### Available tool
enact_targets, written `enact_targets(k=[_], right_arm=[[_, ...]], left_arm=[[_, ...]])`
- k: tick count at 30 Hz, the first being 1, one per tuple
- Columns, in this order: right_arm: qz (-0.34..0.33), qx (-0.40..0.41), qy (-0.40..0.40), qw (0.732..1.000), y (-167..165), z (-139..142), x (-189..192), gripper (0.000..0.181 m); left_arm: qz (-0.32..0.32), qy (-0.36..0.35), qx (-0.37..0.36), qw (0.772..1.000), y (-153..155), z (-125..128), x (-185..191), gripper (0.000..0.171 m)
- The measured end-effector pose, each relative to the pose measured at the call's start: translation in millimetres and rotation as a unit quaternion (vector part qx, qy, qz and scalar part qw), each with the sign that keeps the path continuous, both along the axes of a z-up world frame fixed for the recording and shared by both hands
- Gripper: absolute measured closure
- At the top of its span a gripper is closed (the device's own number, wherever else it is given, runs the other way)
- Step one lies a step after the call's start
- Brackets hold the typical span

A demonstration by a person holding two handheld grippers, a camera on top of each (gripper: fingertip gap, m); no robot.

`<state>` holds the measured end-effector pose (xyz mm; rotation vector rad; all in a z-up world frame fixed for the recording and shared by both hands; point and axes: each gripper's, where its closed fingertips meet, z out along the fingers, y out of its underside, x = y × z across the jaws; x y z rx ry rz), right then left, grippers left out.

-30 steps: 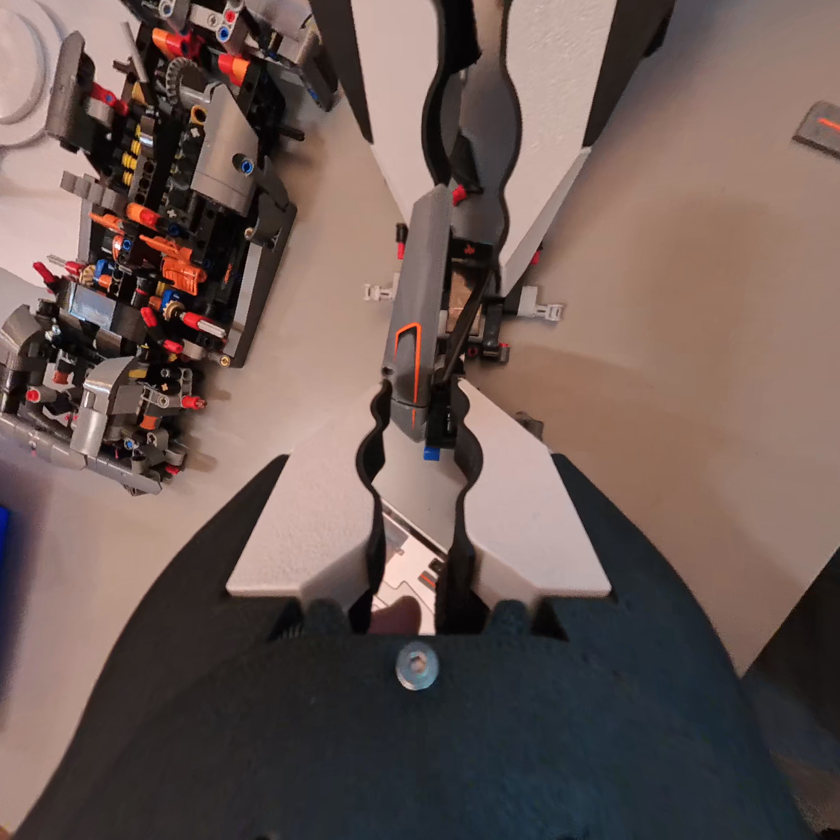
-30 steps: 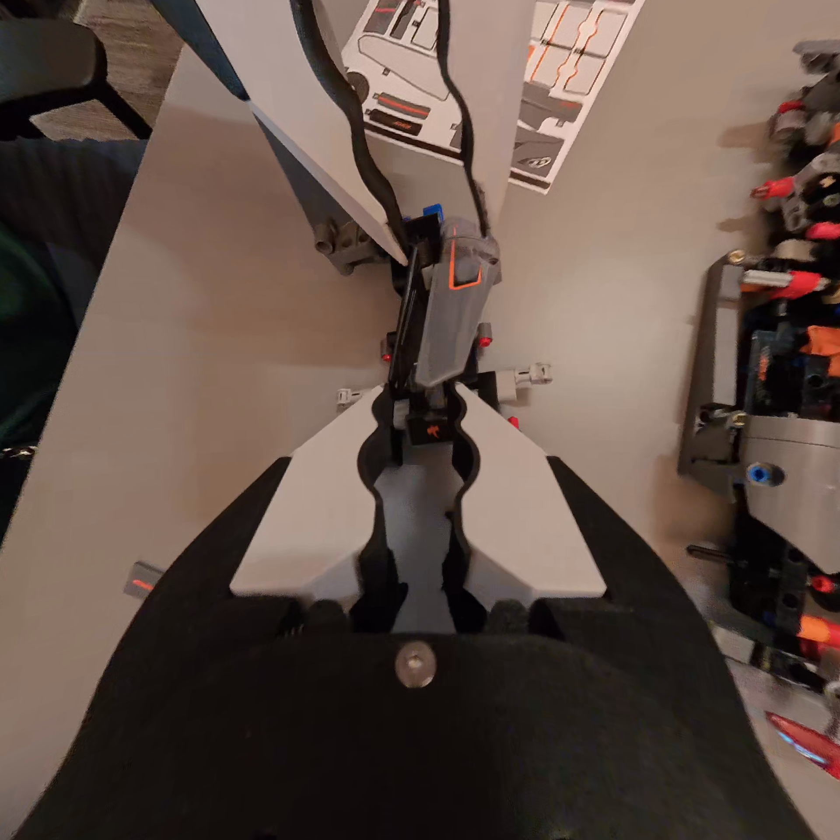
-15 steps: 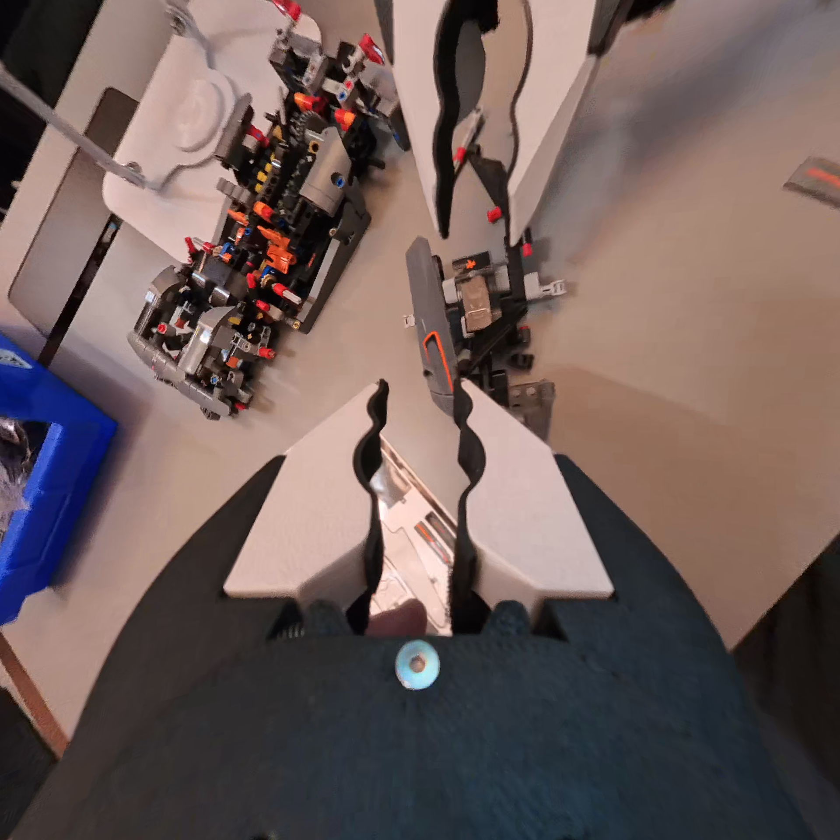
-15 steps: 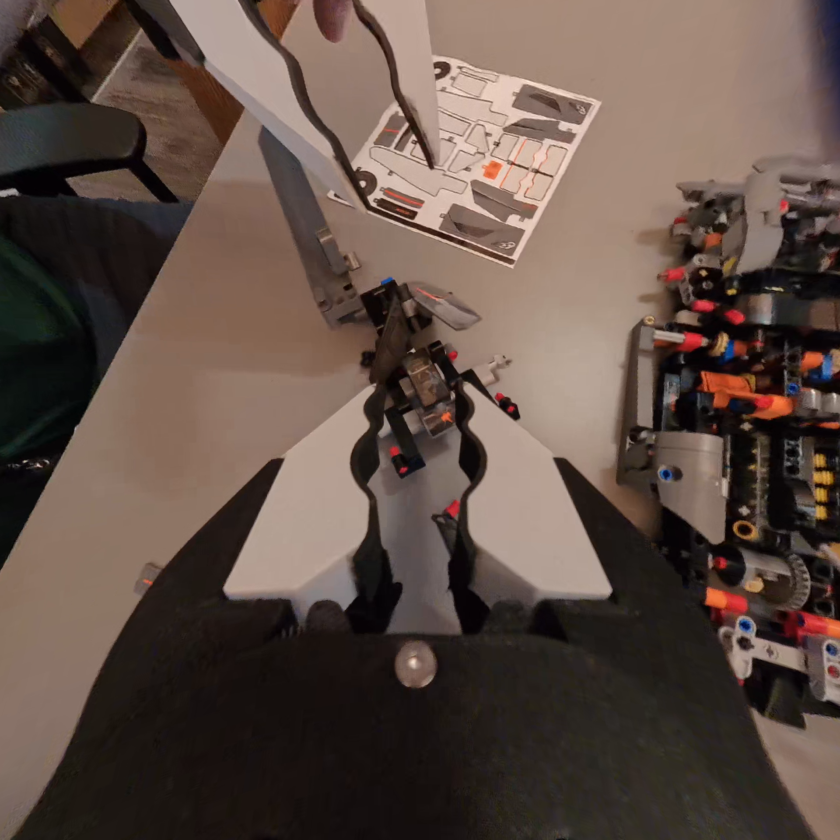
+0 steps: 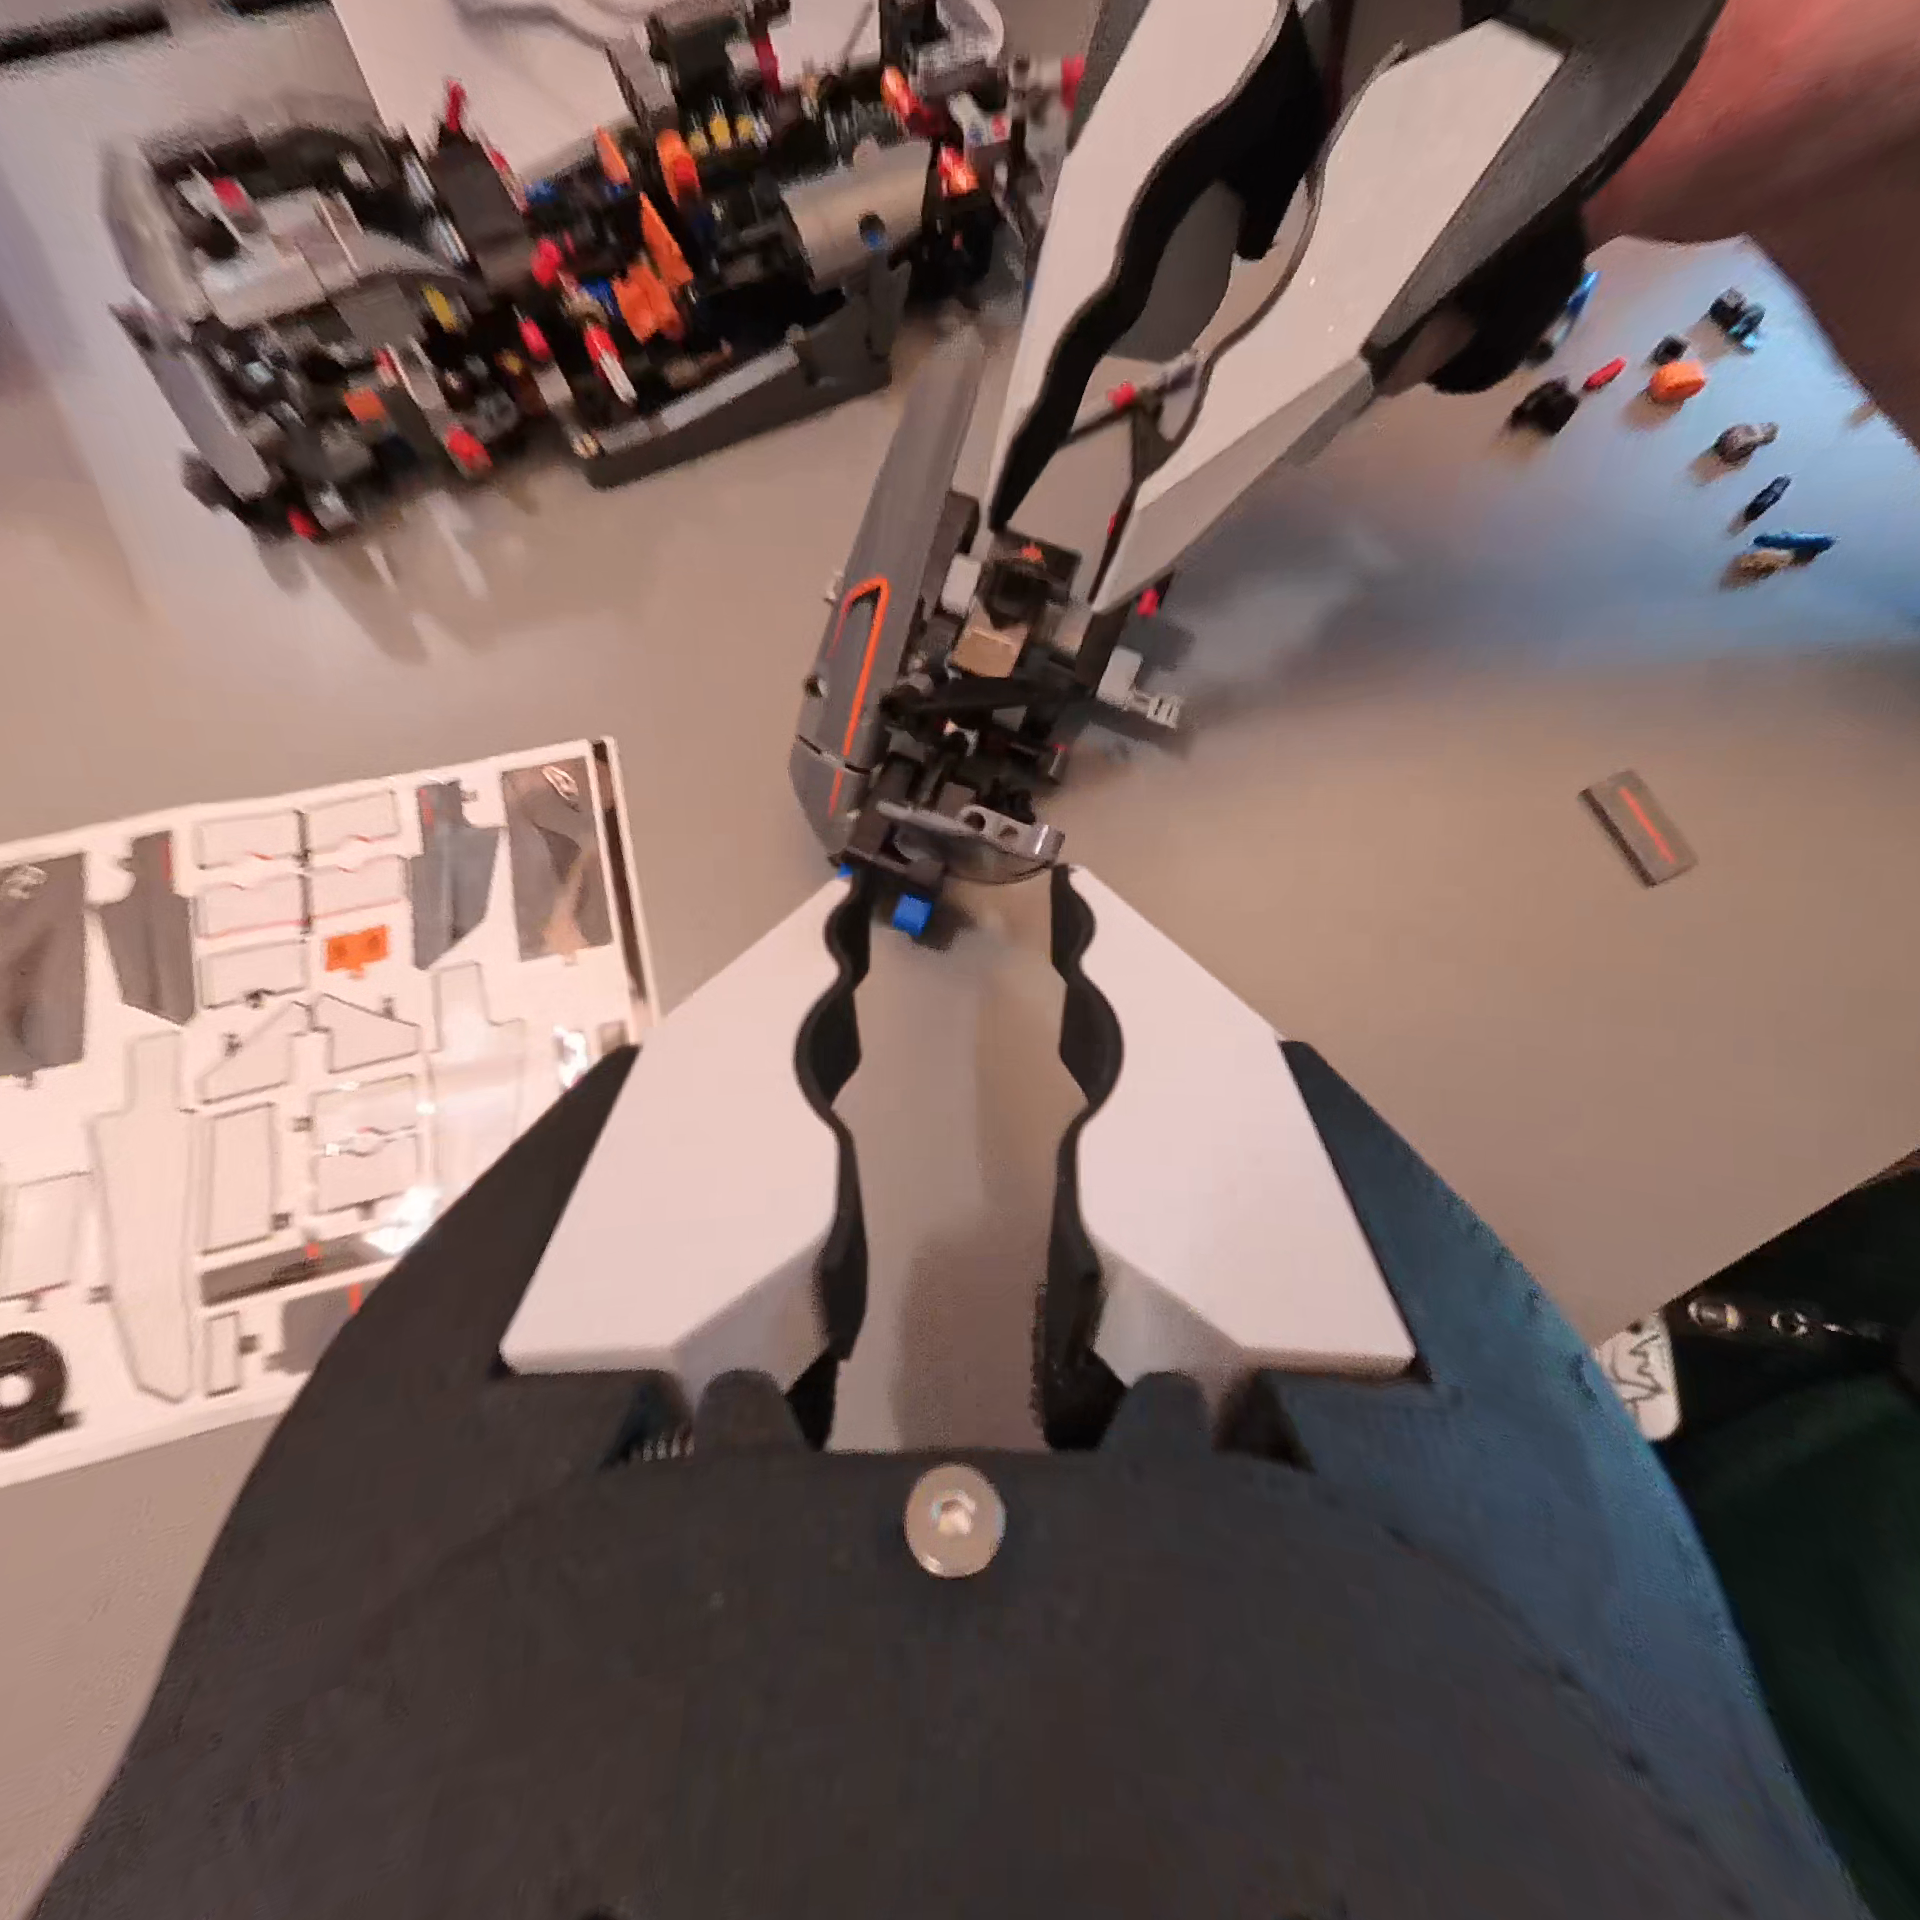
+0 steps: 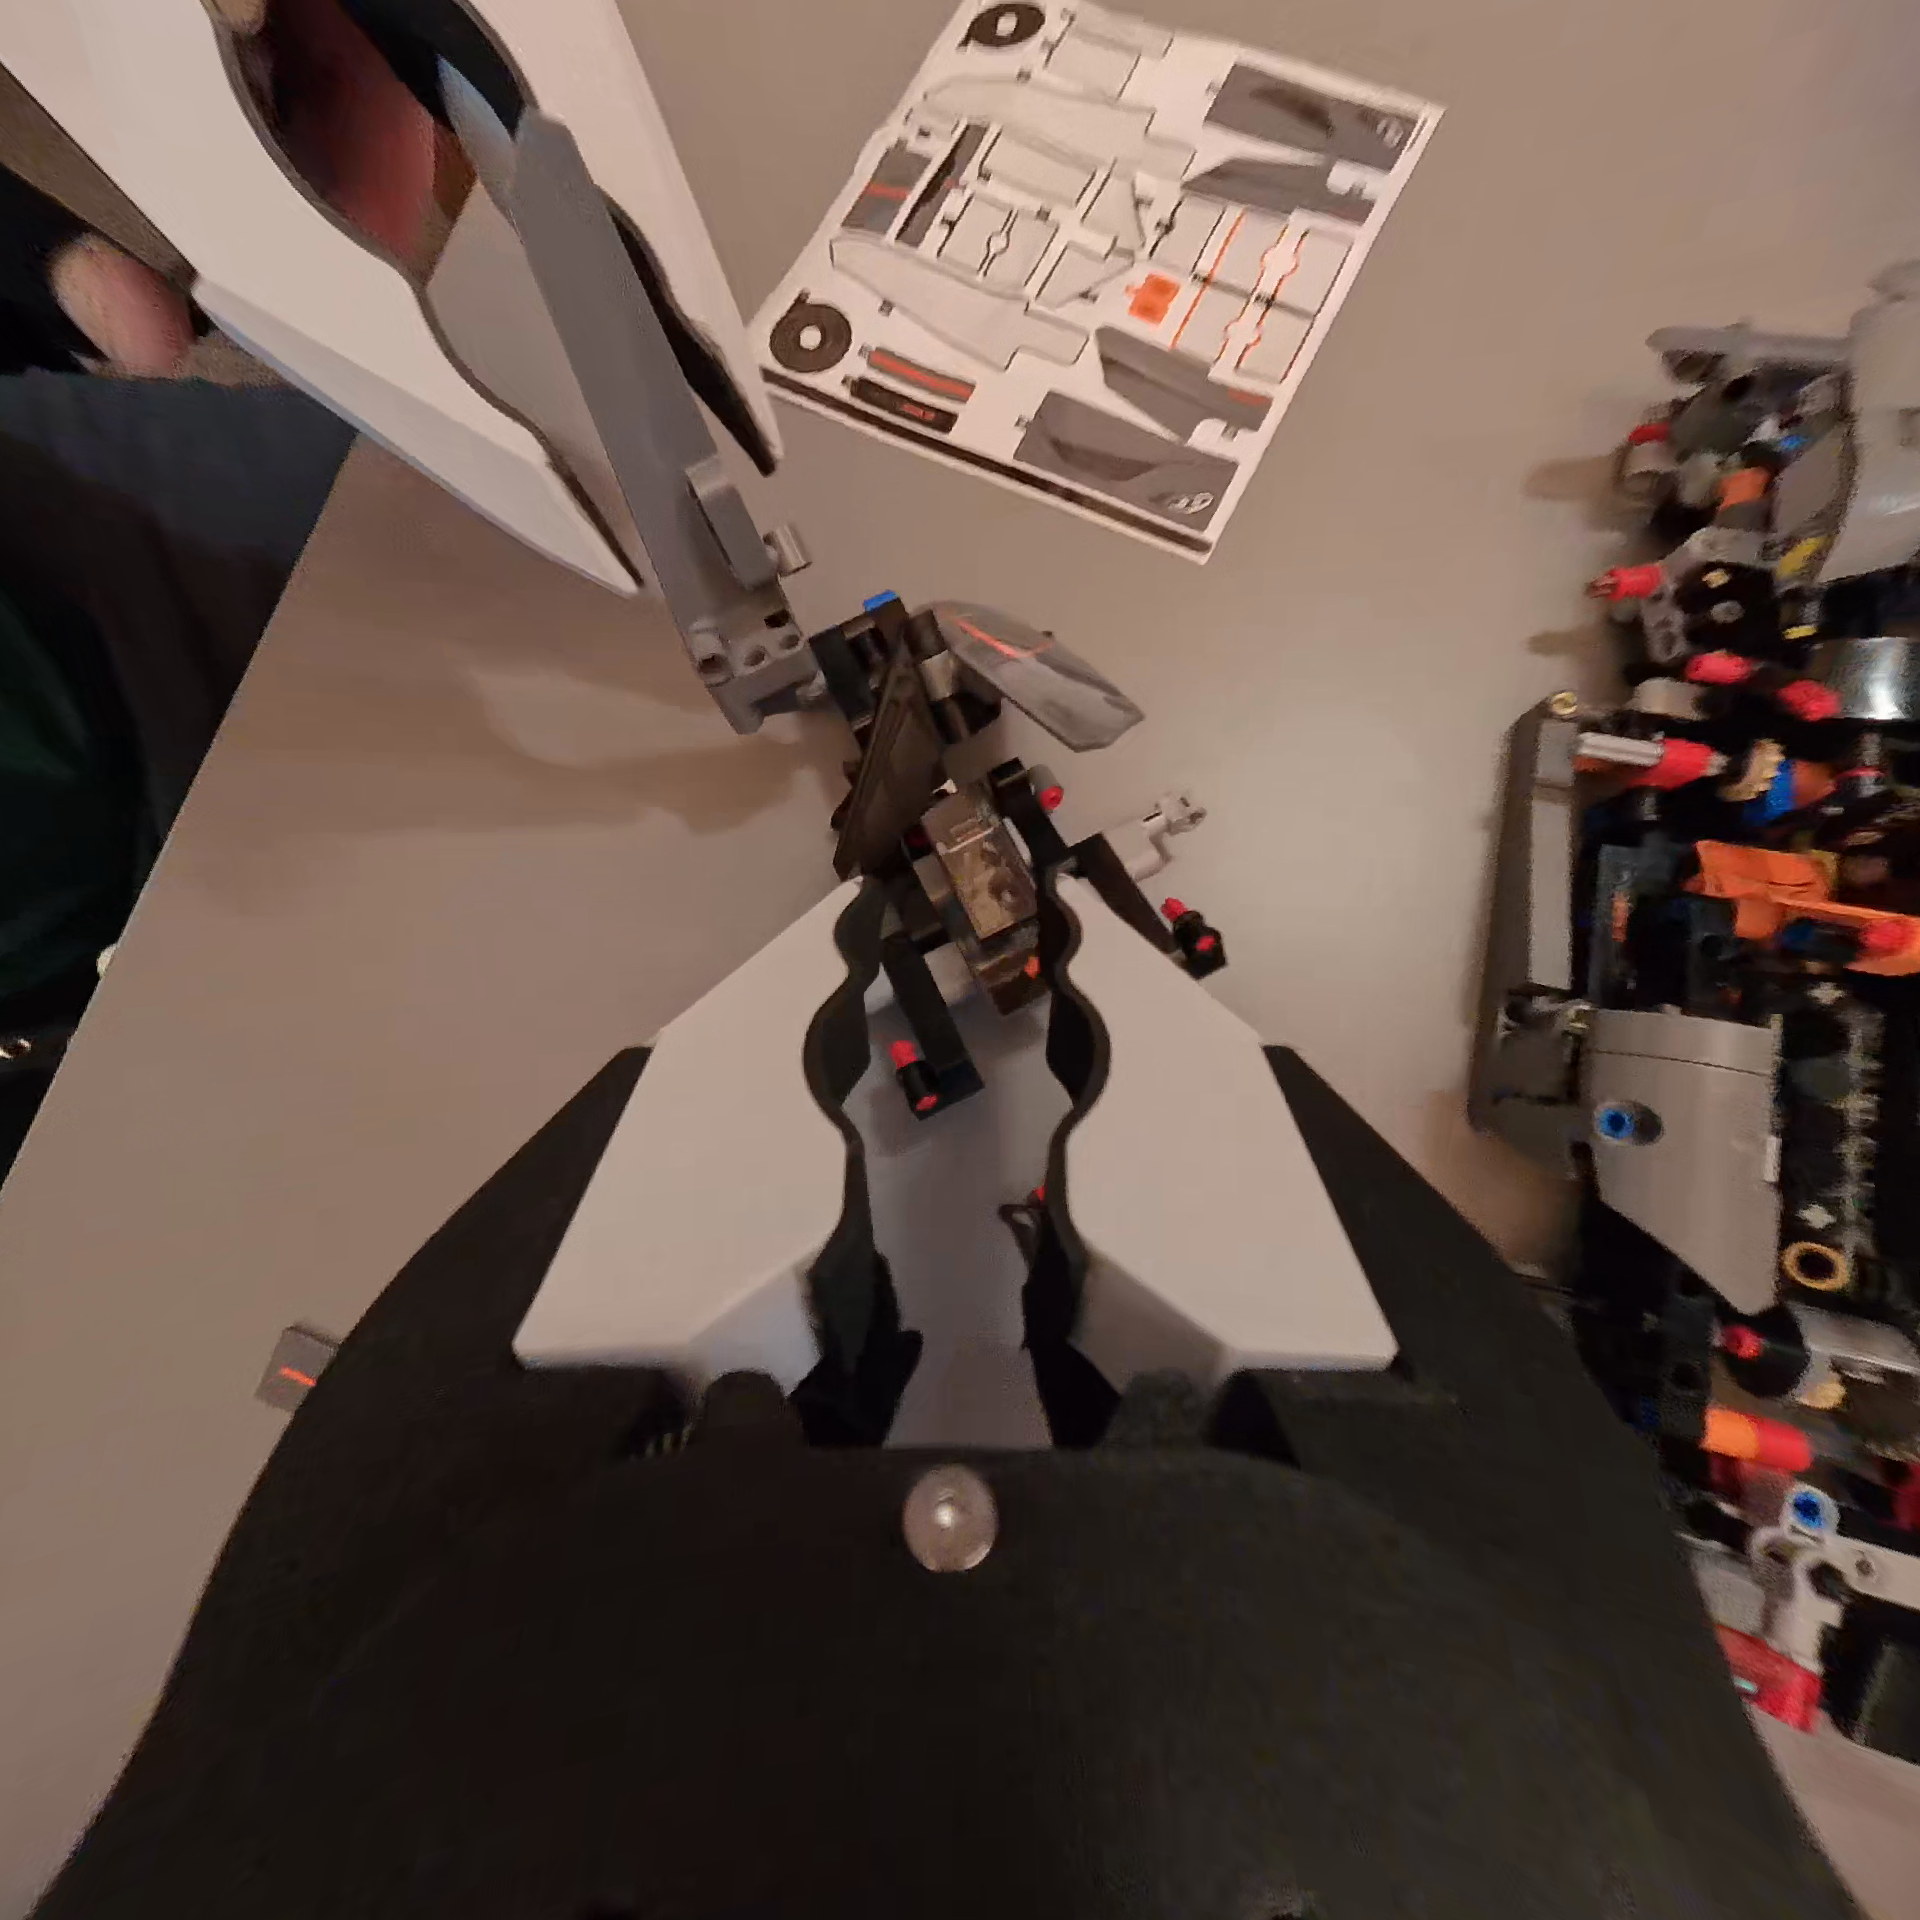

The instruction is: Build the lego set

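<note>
A small black and grey sub-assembly [image 5: 935, 707] with an orange-lined dark grey panel [image 5: 862, 644] sits mid-table; it also shows in the right wrist view [image 6: 935, 748]. My right gripper [image 6: 956, 894] is shut on its near end and reaches in from the top in the left wrist view [image 5: 1049, 561]. A long grey panel [image 6: 613, 395] lies between the fingers of my left gripper [image 6: 696, 520], its holed end [image 5: 987, 831] against the sub-assembly's far end beside a blue pin [image 5: 909, 914]. The left gripper [image 5: 951, 883] has its tips at that joint.
The large part-built model [image 5: 520, 260] stands beyond, at the right edge in the right wrist view [image 6: 1714, 935]. A sticker sheet [image 5: 260, 987] lies flat. A small grey tile [image 5: 1636, 826] and several loose small parts [image 5: 1714, 416] lie on the table. The table edge [image 6: 208, 727] runs close by. Some 9 cm of space lies between my two pairs of fingers. The small grey tile [image 5: 1636, 826] is about 15 cm from my right fingertips.
My left gripper let go of the sub-assembly, drew back, and now has the long grey panel that lay on the table against the sub-assembly. The right gripper kept its hold and rolled the sub-assembly over.
</note>
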<state>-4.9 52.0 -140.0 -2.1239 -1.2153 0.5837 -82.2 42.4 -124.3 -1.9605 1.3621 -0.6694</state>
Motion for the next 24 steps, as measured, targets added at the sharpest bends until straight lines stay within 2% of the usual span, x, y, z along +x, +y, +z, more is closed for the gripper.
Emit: enact_targets(k=[2, 5, 8, 11, 14, 16, 20, 24], right_arm=[[0.007, -0.010, -0.012, 1.000, -3, -7, -4, 0.154], [0.009, -0.031, -0.016, 0.999, -8, -12, -9, 0.154], [0.015, -0.046, 0.004, 0.999, -11, -12, -16, 0.152], [0.035, -0.072, 0.028, 0.996, -20, -9, -21, 0.151], [0.031, -0.089, 0.023, 0.995, -23, -9, -16, 0.146], [0.023, -0.096, 0.025, 0.995, -24, -3, -6, 0.146], [-0.007, -0.100, 0.027, 0.995, -20, 8, 16, 0.148], [-0.050, -0.047, 0.029, 0.997, -2, 23, 31, 0.146]], left_arm=[[0.017, 0.005, 0.005, 1.000, 5, -9, 3, 0.141], [0.039, -0.026, -0.014, 0.999, 13, -6, 9, 0.150], [0.055, -0.017, 0.013, 0.998, 29, -5, 7, 0.159], [0.064, -0.025, 0.030, 0.997, 44, -1, 7, 0.160], [0.055, -0.055, -0.007, 0.997, 47, -2, 14, 0.155], [0.033, -0.091, -0.024, 0.995, 37, 6, 17, 0.141], [0.020, -0.109, -0.020, 0.994, 26, 12, 18, 0.126], [0.032, -0.106, -0.013, 0.994, 16, 8, 24, 0.121]])
